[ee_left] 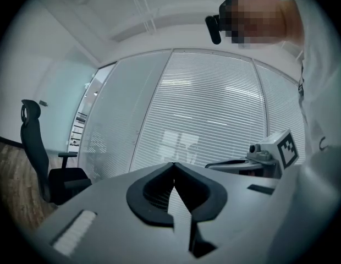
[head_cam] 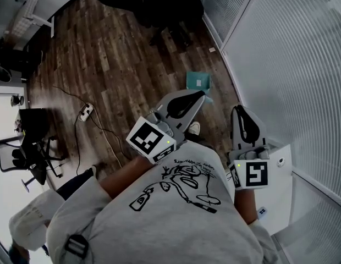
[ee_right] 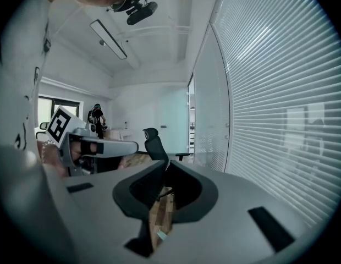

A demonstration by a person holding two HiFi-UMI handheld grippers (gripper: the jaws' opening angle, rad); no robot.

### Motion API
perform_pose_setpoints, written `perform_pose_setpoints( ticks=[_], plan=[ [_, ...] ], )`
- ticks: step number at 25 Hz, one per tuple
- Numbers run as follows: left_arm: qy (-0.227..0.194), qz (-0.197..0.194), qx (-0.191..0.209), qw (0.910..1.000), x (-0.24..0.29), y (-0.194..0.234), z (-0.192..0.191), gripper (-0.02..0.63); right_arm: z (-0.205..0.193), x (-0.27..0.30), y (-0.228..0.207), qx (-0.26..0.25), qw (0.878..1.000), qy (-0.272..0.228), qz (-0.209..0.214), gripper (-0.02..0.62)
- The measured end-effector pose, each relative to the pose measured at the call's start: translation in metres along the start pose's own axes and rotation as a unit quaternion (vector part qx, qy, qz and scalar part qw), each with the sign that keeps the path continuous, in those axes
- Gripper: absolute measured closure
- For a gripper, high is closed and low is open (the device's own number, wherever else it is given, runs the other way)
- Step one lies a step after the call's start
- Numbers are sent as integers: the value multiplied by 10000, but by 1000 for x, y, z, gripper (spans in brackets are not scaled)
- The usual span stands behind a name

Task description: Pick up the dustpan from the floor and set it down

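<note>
While left tool (head_cam: 201,96) and right tool (head_cam: 238,109) are clenched (empty), the dustpan (head_cam: 198,81) lies beyond — untouched.

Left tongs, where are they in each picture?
Head view: left tongs near the middle, pointing up and to the right.
Left gripper view: left tongs at bottom centre, tips together, nothing between them.
Right gripper view: left tongs at the left, seen from the side.
Shared landmark: the white blinds, right in the head view, centre in the left gripper view, right in the right gripper view.
</note>
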State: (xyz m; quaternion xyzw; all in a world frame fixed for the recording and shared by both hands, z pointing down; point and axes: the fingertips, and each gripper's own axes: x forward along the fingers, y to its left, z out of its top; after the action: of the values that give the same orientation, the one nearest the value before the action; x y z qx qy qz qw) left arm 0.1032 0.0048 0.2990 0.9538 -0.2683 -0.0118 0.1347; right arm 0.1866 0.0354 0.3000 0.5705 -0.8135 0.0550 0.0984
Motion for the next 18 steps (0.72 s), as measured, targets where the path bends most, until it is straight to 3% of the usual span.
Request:
perform_pose_setpoints(
  ticks=[18],
  plan=[
    [-34,-41,77,10000,-13,60,35,604,32,55,29,-31,10000,-11,12,572]
  ],
)
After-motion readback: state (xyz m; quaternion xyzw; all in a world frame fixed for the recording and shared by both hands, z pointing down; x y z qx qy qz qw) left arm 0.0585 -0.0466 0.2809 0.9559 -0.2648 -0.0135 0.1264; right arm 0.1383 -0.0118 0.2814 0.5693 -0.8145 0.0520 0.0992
